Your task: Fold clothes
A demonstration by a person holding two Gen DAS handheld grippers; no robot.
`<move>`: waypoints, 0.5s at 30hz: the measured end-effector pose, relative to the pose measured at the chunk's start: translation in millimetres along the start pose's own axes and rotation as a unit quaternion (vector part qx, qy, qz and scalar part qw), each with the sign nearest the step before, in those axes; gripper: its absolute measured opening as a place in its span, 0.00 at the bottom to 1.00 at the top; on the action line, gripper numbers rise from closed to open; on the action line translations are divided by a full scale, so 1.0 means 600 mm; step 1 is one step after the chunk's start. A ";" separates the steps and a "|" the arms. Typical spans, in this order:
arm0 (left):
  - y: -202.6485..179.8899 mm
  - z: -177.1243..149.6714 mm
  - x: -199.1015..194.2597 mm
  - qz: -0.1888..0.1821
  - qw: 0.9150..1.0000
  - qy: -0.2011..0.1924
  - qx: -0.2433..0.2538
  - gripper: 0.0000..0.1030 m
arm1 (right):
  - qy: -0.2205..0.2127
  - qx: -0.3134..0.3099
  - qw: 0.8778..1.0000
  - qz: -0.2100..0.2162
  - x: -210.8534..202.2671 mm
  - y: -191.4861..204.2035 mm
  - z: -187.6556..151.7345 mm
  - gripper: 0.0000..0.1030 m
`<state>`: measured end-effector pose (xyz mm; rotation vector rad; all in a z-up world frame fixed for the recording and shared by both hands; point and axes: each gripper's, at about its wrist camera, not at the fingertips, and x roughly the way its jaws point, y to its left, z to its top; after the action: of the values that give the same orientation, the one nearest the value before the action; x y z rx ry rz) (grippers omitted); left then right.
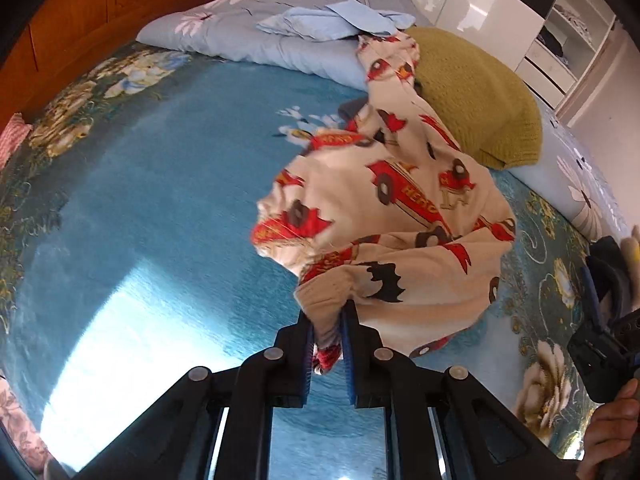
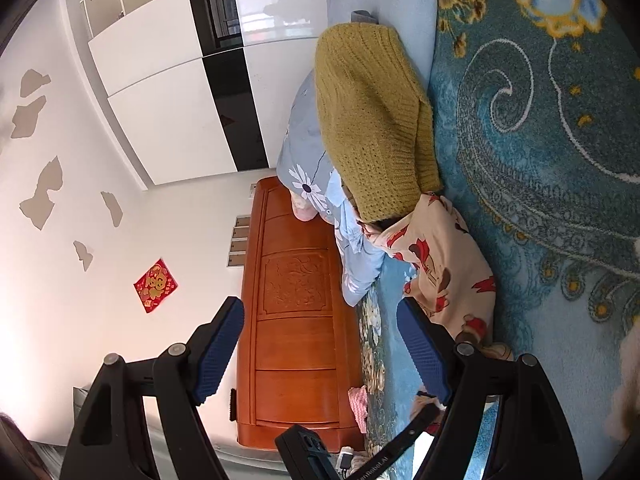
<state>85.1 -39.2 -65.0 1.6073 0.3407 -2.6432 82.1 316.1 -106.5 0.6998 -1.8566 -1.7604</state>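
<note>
A cream garment printed with red cars [image 1: 400,216] is bunched and lifted off the blue bed blanket [image 1: 160,200]. My left gripper [image 1: 327,320] is shut on its lower hem, with cloth pinched between the blue pads. The same garment [image 2: 444,264] lies to the right of my right gripper [image 2: 320,316], which is open and tilted sideways with nothing between its fingers. In the left wrist view, the right gripper [image 1: 600,292] shows at the right edge, held by a hand [image 1: 612,416]. A mustard knit sweater [image 1: 476,92] [image 2: 372,120] lies behind the printed garment.
A grey-blue floral quilt [image 1: 248,28] with light blue clothing [image 1: 332,20] on it sits at the head of the bed. An orange wooden headboard [image 2: 296,312] stands by the wall. White and black wardrobes [image 2: 192,80] line the room. Pink cloth [image 1: 14,136] lies at the bed's edge.
</note>
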 end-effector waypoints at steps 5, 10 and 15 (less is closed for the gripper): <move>0.136 0.065 -0.029 0.098 0.994 -0.033 0.017 0.13 | 0.022 -0.013 0.999 -0.021 0.018 0.004 -0.007 0.77; 0.254 0.112 -0.045 0.175 0.983 -0.044 0.022 0.13 | 0.039 -0.030 0.998 -0.047 0.038 0.006 -0.013 0.77; 0.356 0.150 -0.043 0.233 0.972 -0.040 0.020 0.13 | 0.058 -0.058 0.993 -0.088 0.061 0.011 -0.022 0.77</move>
<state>47.7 -267.9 -38.9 1.3745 -0.0877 -2.3535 62.7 282.5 -99.0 0.9221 -1.6450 -1.8774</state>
